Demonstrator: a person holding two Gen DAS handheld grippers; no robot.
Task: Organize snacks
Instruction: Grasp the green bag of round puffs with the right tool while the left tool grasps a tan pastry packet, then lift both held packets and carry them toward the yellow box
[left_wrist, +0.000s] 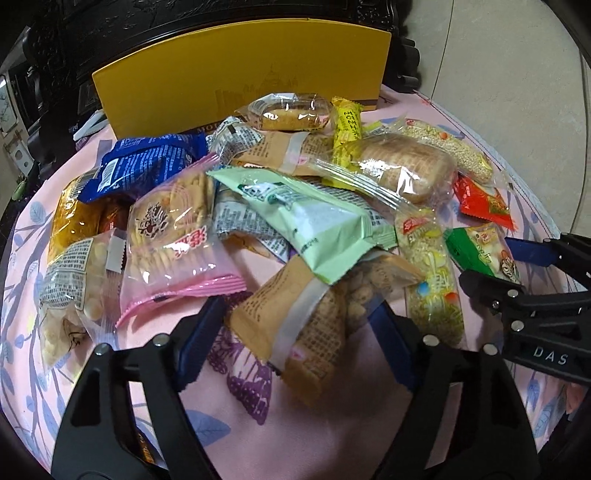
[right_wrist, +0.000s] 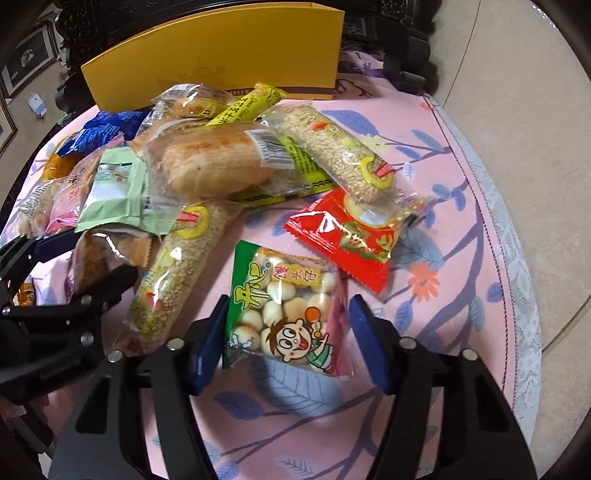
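A pile of wrapped snacks lies on a pink floral tablecloth (left_wrist: 332, 417) in front of a yellow box (left_wrist: 240, 70). My left gripper (left_wrist: 295, 347) is open, its fingers on either side of a tan packet (left_wrist: 295, 325) at the pile's near edge. My right gripper (right_wrist: 288, 343) is open around a green packet of small round biscuits (right_wrist: 288, 310). The right gripper also shows at the right of the left wrist view (left_wrist: 495, 266), astride the same green packet (left_wrist: 480, 247). A red packet (right_wrist: 343, 236) lies just beyond it.
The yellow box (right_wrist: 214, 59) stands at the back of the table. The pile holds a bread loaf (right_wrist: 218, 162), sesame bars (right_wrist: 340, 147), a pale green packet (left_wrist: 314, 218), a pink packet (left_wrist: 173, 243) and a blue packet (left_wrist: 144, 162). The table's edge curves at right.
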